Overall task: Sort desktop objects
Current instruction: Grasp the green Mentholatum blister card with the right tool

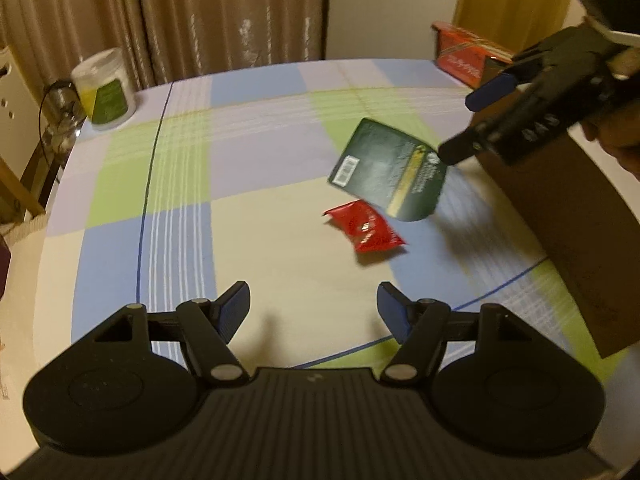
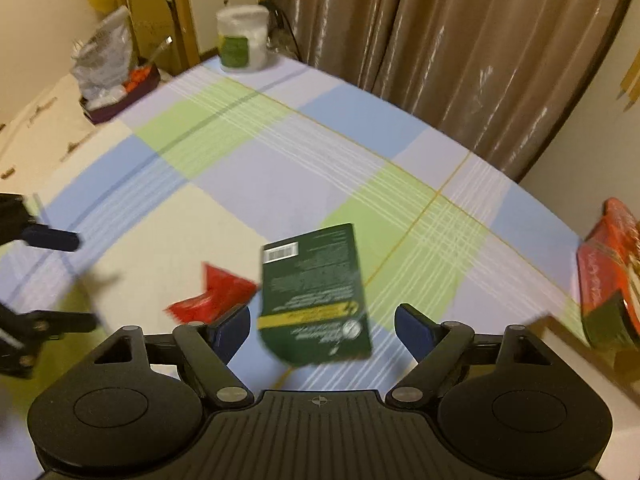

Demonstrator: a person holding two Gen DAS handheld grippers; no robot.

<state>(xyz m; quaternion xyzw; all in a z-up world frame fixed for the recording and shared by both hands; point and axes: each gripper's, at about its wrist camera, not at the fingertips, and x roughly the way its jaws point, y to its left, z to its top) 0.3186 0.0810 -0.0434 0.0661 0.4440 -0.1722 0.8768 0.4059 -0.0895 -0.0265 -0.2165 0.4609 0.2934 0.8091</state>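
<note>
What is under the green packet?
The green packet covers one corner of the red wrapper on the checked cloth. Anything else beneath is hidden.

This was a home, most likely a living or dining room. A table wore a soft checked cloth [image 1: 256,168] in pale blue, green, lilac and cream, the sort used on a family table. Behind it hung long brown pleated curtains [image 1: 208,12] with a sheen, and plain cream walls [image 2: 592,152] met them. Domestic odds and ends sat around the table's edges: a white plastic tub with a green label [image 1: 105,90], a red printed carton [image 1: 464,54], and a crumpled clear plastic bag [image 2: 102,58] resting on a dark tray beside folded brown cardboard [image 2: 154,24].
</note>
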